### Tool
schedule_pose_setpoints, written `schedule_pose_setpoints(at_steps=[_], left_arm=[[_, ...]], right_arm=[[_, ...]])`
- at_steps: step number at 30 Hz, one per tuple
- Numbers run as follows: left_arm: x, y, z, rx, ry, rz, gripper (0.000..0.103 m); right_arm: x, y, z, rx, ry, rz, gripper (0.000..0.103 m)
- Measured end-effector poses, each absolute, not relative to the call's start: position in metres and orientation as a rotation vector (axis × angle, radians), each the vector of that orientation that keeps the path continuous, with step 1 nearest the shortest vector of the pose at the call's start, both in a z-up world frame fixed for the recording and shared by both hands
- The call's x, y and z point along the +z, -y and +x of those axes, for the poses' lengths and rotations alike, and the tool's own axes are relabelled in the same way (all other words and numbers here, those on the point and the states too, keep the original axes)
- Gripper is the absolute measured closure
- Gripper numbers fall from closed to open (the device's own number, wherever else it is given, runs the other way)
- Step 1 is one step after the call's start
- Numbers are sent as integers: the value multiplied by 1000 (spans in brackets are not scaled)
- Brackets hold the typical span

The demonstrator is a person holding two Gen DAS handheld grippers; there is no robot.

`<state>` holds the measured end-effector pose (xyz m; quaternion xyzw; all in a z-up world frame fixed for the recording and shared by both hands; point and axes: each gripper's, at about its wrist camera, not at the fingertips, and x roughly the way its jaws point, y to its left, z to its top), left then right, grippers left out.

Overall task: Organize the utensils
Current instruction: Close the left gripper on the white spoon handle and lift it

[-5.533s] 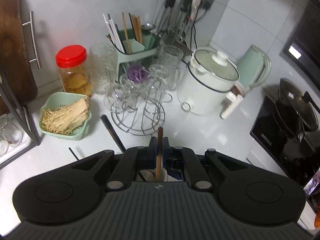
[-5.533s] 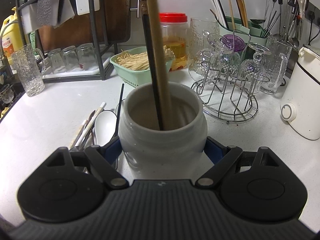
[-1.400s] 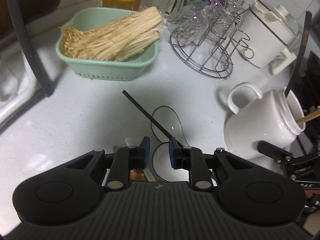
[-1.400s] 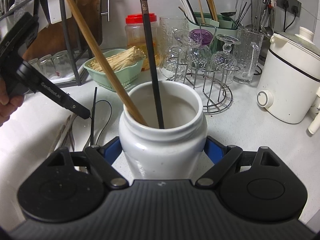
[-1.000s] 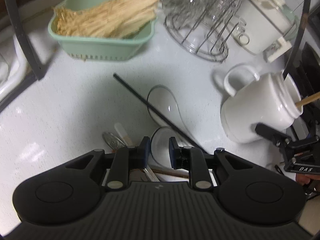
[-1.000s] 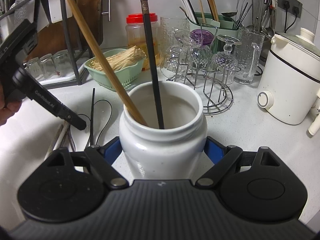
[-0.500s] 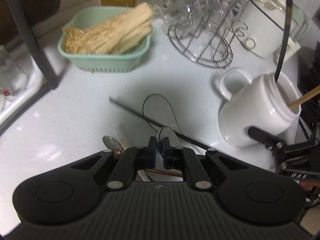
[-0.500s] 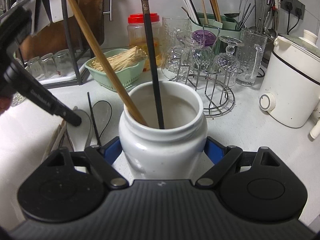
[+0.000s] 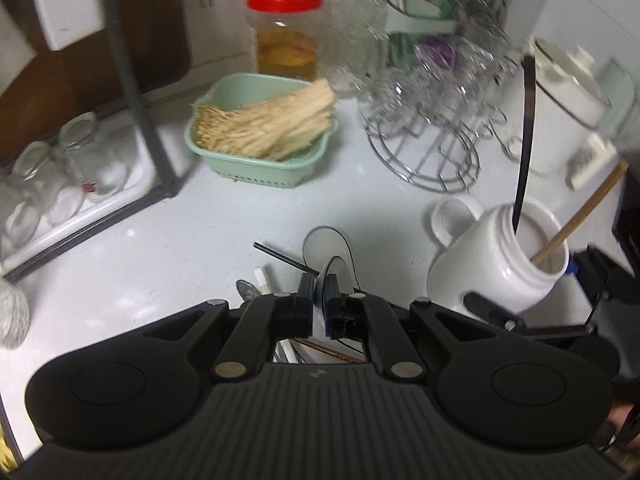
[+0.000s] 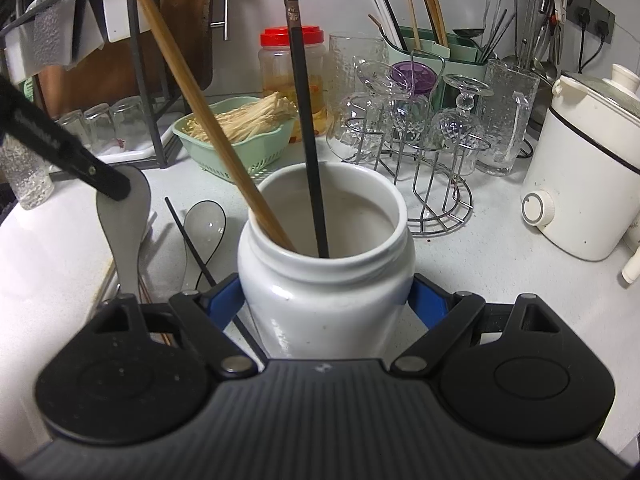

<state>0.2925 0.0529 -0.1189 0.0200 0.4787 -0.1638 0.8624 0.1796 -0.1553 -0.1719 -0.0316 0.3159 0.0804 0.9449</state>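
Chopsticks [image 10: 308, 128], two, in one white jar [image 10: 326, 300]; one spoon [image 10: 122, 216] in left claw [image 9: 319, 294].

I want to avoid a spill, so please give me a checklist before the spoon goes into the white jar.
1. Left gripper shut on the white spoon: ok.
2. Spoon lifted off the counter: ok.
3. Right gripper clamps the white jar: ok.
4. Jar mouth has room beside the wooden chopstick and black chopstick: ok.
5. Grip firmness on the spoon: cannot tell.
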Motion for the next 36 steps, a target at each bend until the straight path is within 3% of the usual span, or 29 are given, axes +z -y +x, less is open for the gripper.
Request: schedule_pose_setpoints(at_steps=[26,36], left_arm=[[-7,-44,255,-246,-781,26,97],[27,-4,266,-295,-645,122,97]], right_arm=[[-172,151,190,186,-647,-76,13],[-172,149,192,199,-645,-79,13]])
